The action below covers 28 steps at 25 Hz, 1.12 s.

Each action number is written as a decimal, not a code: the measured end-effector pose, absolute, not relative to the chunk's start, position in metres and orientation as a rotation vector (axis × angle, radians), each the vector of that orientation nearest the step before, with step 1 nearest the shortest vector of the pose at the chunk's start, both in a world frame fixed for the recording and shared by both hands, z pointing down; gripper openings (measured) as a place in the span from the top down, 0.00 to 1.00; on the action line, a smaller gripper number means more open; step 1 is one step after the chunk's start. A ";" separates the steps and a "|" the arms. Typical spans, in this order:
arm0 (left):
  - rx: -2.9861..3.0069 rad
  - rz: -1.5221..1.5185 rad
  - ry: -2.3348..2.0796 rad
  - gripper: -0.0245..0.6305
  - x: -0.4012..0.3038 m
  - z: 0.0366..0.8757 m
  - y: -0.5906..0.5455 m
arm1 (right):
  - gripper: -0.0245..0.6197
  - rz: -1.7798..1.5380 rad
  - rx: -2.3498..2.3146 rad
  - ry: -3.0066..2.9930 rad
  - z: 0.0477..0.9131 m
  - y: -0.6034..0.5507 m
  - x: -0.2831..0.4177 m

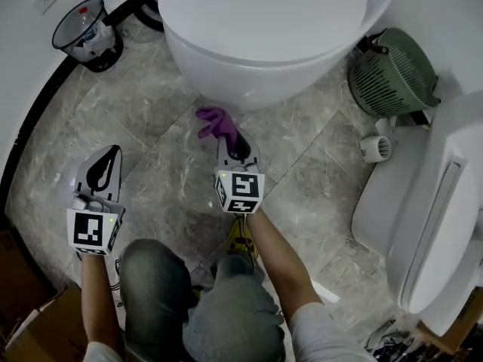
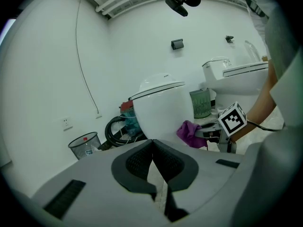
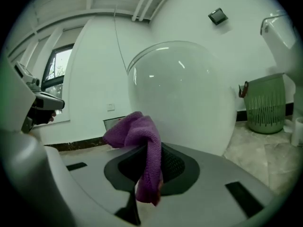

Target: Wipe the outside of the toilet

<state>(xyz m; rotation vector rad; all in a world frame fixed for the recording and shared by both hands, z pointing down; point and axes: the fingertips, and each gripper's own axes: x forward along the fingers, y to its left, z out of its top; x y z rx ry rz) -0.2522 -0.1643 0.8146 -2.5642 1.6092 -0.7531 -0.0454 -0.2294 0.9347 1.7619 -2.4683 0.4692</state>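
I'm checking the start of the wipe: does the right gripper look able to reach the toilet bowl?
Probably yes: the right gripper, shut on the cloth, points at the bowl with only bare floor between.

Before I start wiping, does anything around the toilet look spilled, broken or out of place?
Nothing spilled or broken. Only a white roll lies on its side on the floor beside the green basket.

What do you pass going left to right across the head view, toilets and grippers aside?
Wire waste bin → purple cloth → green slatted basket.
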 end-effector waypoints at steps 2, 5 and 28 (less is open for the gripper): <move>-2.557 -0.750 1.615 0.94 -0.255 0.814 -0.168 | 0.85 0.521 1.764 -2.472 0.939 -0.245 -0.057; -2.558 -0.765 1.631 0.94 -0.259 0.820 -0.170 | 0.85 0.577 1.768 -2.461 0.947 -0.264 -0.064; -2.619 -0.810 1.615 0.94 -0.249 0.845 -0.173 | 0.84 0.663 1.890 -2.356 0.964 -0.269 0.008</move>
